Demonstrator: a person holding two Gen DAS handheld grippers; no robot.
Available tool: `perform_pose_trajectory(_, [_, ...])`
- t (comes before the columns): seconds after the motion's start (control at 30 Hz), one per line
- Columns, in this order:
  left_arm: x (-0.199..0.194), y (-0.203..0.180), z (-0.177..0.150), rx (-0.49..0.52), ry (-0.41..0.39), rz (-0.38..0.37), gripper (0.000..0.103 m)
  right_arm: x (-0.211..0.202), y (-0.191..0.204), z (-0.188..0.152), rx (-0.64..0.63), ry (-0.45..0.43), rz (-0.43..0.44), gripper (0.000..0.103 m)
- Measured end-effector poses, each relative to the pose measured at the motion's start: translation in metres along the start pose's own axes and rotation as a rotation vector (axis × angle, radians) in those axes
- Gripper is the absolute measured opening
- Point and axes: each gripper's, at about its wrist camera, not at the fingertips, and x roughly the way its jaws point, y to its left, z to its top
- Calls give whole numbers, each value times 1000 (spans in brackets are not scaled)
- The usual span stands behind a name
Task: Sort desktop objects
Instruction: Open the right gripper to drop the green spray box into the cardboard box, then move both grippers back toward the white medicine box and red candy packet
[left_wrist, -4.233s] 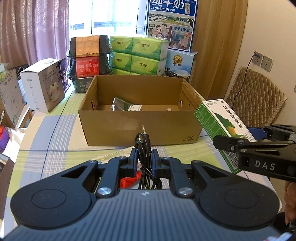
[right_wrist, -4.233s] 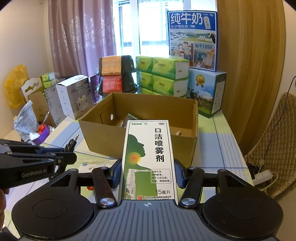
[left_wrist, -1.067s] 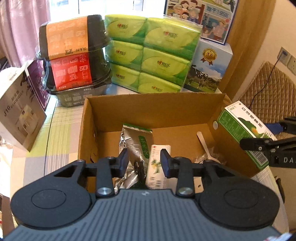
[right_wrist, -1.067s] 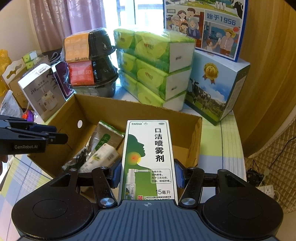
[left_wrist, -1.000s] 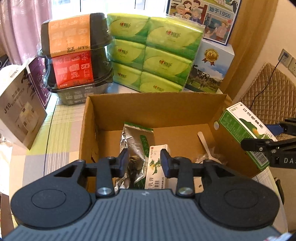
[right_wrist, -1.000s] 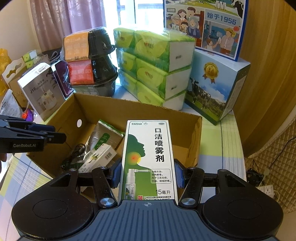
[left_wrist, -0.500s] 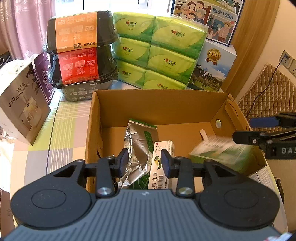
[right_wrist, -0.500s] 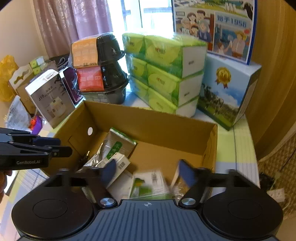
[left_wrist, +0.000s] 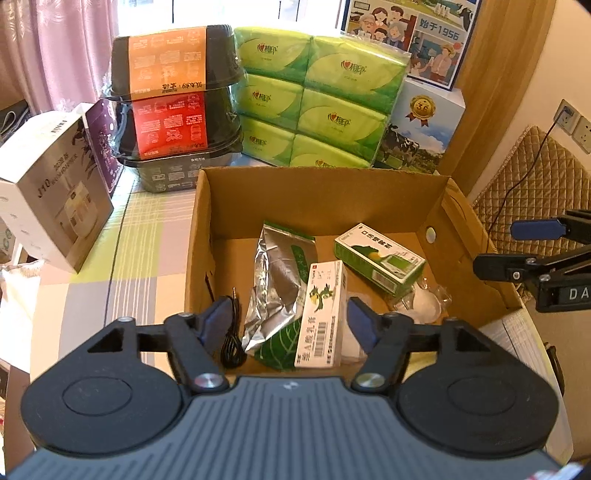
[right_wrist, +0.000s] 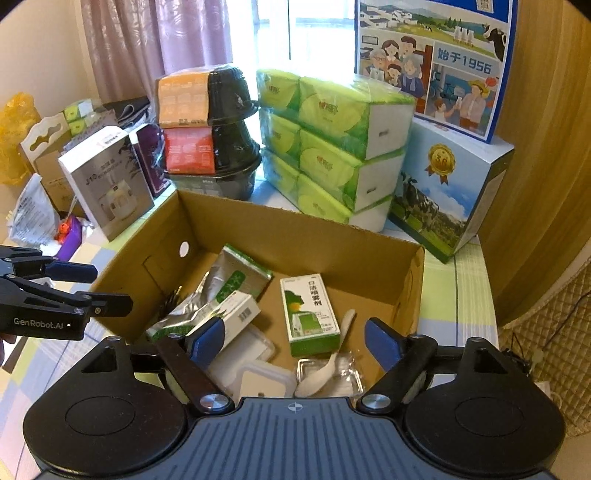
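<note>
An open cardboard box (left_wrist: 325, 192) (right_wrist: 295, 236) stands on the table. On its floor lie the green spray box (left_wrist: 380, 260) (right_wrist: 308, 314), a silver and green foil pouch (left_wrist: 282, 273) (right_wrist: 229, 284), a white medicine box (left_wrist: 321, 314) (right_wrist: 236, 314) and a black audio cable (left_wrist: 231, 343). My left gripper (left_wrist: 290, 321) hangs open above the box's near wall with nothing between its fingers. My right gripper (right_wrist: 295, 339) is open too, over the box's right part, empty. A white plastic spoon (right_wrist: 328, 362) and clear wrappers lie under it.
Behind the box stand stacked black food containers (left_wrist: 173, 110), green tissue packs (left_wrist: 314, 103) and a blue milk carton (left_wrist: 417, 129). A white appliance box (left_wrist: 48, 184) is at the left. A quilted chair (left_wrist: 528, 192) sits at the right, beyond the table edge.
The left gripper dropped the cable into the box and has opened wider. The right gripper opened and let go of the green spray box, which now lies flat in the box.
</note>
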Motion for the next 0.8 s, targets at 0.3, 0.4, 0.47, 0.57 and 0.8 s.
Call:
perform_pose_trajectory(0.3, [-51, -6, -20, -39, -27, -19, 88, -46, 21, -19, -12, -4, 20, 89])
perform_pose_trajectory(0.4, [-72, -11, -32, -35, -51, -12, 95, -61, 32, -33, -43, 0, 29, 93])
perform_pose_trajectory(0.47, [-85, -14, -40, -33, -62, -5, 99, -70, 38, -44, -50, 1, 38, 96])
perform_pose_trajectory(0.57, [-104, -20, -54, -17, -72, 27, 101, -85, 43, -60, -31, -2, 58, 101])
perform_pose_trajectory(0.8, [-135, -25, -95, -24, -61, 26, 101, -109, 57, -104, 7, 10, 107, 101])
